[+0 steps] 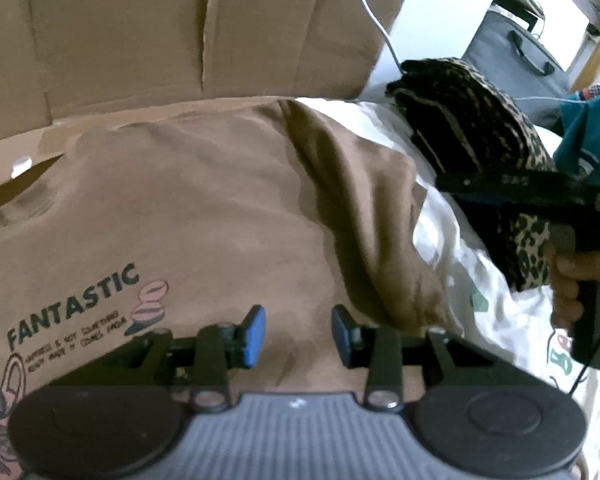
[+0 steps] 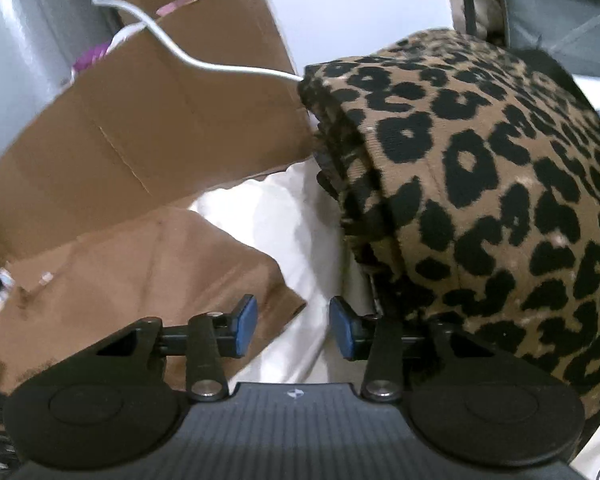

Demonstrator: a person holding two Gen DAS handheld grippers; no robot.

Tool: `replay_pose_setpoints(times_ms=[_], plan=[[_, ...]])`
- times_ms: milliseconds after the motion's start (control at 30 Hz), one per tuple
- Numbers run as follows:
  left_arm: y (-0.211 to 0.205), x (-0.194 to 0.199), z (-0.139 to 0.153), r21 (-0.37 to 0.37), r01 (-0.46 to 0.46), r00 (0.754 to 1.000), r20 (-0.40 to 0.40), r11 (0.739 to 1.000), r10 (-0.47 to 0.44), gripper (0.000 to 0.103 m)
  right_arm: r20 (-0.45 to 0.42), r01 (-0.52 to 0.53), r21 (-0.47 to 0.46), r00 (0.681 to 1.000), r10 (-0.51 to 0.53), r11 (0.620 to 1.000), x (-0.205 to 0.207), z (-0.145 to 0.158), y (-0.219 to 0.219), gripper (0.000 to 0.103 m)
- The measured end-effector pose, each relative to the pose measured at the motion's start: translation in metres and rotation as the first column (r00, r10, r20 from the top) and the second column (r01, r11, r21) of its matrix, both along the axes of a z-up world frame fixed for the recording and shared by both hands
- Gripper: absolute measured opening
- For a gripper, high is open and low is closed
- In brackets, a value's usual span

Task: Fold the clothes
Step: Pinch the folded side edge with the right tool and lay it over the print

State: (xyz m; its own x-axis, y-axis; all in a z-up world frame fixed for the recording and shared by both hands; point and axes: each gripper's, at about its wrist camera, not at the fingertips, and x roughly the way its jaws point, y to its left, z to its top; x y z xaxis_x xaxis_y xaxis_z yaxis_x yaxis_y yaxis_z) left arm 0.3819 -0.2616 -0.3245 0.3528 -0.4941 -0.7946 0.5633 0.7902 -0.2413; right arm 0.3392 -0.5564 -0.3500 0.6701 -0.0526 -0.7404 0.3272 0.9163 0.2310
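Observation:
A brown T-shirt (image 1: 204, 208) with "FANTASTIC" printed on it lies spread on the white bedding (image 1: 452, 240). My left gripper (image 1: 298, 334) hovers over its lower part, open, nothing between the blue pads. The right-hand gripper body (image 1: 540, 192) shows at the right edge, held by a hand (image 1: 572, 280). In the right wrist view my right gripper (image 2: 293, 330) is open above the white bedding (image 2: 276, 216), between the brown shirt's edge (image 2: 160, 272) and a folded leopard-print garment (image 2: 500, 184), which also shows in the left wrist view as the leopard pile (image 1: 472, 120).
A flattened cardboard box (image 1: 180, 36) stands behind the brown shirt and appears as cardboard (image 2: 152, 120) in the right view. A white cable (image 2: 188, 56) runs across it. A grey bag (image 1: 516, 60) and wooden furniture (image 1: 596, 40) sit beyond the bed.

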Motion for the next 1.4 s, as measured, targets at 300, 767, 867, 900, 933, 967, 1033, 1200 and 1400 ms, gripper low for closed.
replay_pose_setpoints(times_ms=[300,767,867,900,933,967,1033,1200,1400], plan=[[0.015,0.000,-0.015,-0.029,-0.021,0.999,-0.030,0.999,0.020,0.039,-0.003,-0.039,-0.040,0.999,0.038,0.998,0.020,-0.014,0.011,0.033],[0.030,0.006,-0.021,-0.060,-0.037,0.999,-0.039,0.998,0.035,0.038,-0.065,0.007,-0.066,0.998,-0.011,0.998,0.025,-0.030,0.011,0.020],[0.030,0.006,-0.021,-0.056,-0.035,0.999,-0.040,0.998,0.033,0.037,-0.082,-0.011,-0.075,0.997,0.004,0.997,0.028,-0.033,0.012,0.020],[0.030,0.005,-0.021,-0.054,-0.035,0.999,-0.039,0.998,0.033,0.037,-0.086,-0.019,-0.079,0.996,0.012,0.997,0.029,-0.034,0.013,0.020],[0.030,0.005,-0.020,-0.052,-0.035,0.999,-0.039,0.998,0.033,0.037,-0.091,-0.031,-0.086,0.996,0.023,0.996,0.030,-0.036,0.013,0.020],[0.029,0.005,-0.020,-0.050,-0.036,0.999,-0.040,0.998,0.034,0.037,-0.094,-0.046,-0.095,0.995,0.037,0.994,0.031,-0.037,0.014,0.021],[0.029,0.005,-0.019,-0.046,-0.034,0.999,-0.041,0.998,0.033,0.037,-0.096,-0.065,-0.102,0.994,0.055,0.993,0.032,-0.037,0.014,0.021],[0.028,0.007,-0.007,-0.036,-0.033,0.999,-0.024,0.999,0.032,0.037,-0.107,-0.072,-0.086,0.992,0.063,0.994,0.032,-0.037,0.013,0.020],[0.024,0.010,0.019,-0.033,-0.027,0.999,0.027,0.999,0.028,0.037,-0.123,-0.071,0.027,0.990,0.074,0.997,0.037,-0.023,0.003,0.002]])
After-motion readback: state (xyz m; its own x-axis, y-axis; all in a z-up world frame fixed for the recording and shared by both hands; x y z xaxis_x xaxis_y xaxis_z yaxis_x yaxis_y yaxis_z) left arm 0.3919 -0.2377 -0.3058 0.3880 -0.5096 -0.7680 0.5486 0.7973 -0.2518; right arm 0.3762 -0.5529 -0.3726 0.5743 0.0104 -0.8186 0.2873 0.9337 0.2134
